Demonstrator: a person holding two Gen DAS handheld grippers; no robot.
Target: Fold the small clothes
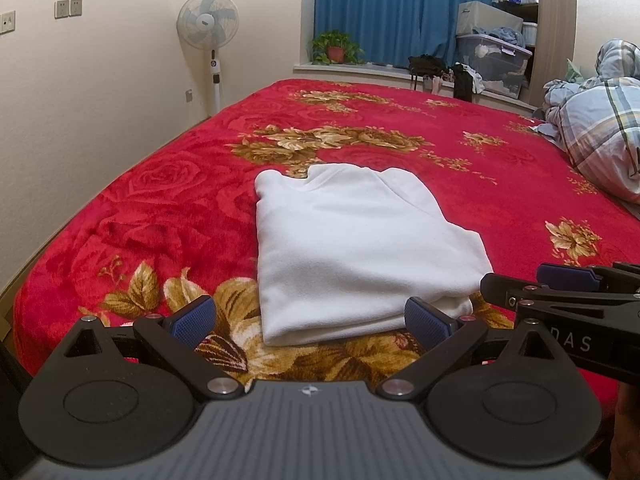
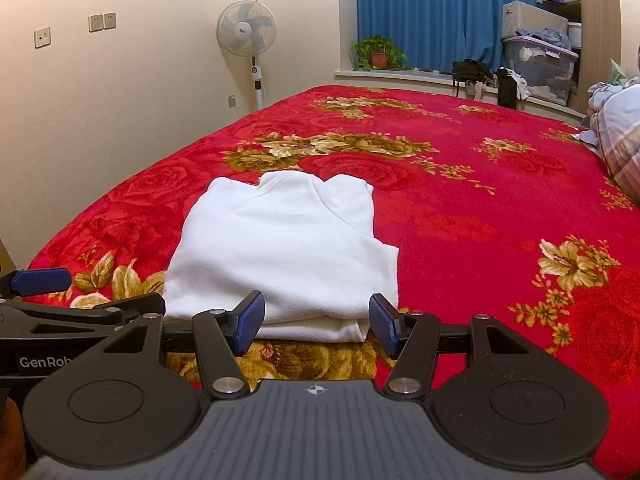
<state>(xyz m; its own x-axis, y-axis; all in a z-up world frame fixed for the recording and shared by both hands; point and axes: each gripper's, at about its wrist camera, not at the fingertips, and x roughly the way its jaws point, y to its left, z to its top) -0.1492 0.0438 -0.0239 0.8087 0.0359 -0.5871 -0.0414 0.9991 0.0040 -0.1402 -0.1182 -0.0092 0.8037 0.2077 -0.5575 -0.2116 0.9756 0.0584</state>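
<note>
A white garment (image 1: pixel 352 248) lies folded into a compact rectangle on the red floral blanket (image 1: pixel 500 184). It also shows in the right wrist view (image 2: pixel 284 248). My left gripper (image 1: pixel 312 322) is open and empty, just in front of the garment's near folded edge. My right gripper (image 2: pixel 316 324) is open and empty, also at the near edge, its jaws on either side of the fold's right corner. The right gripper's fingers (image 1: pixel 568 276) show at the right of the left wrist view. One left fingertip (image 2: pixel 40 280) shows at the left of the right wrist view.
A rumpled plaid duvet (image 1: pixel 600 124) lies on the bed at the far right. A standing fan (image 1: pixel 208 24) is by the wall. A potted plant (image 1: pixel 336 46), storage boxes (image 1: pixel 494 60) and dark clothes sit on the sill under blue curtains.
</note>
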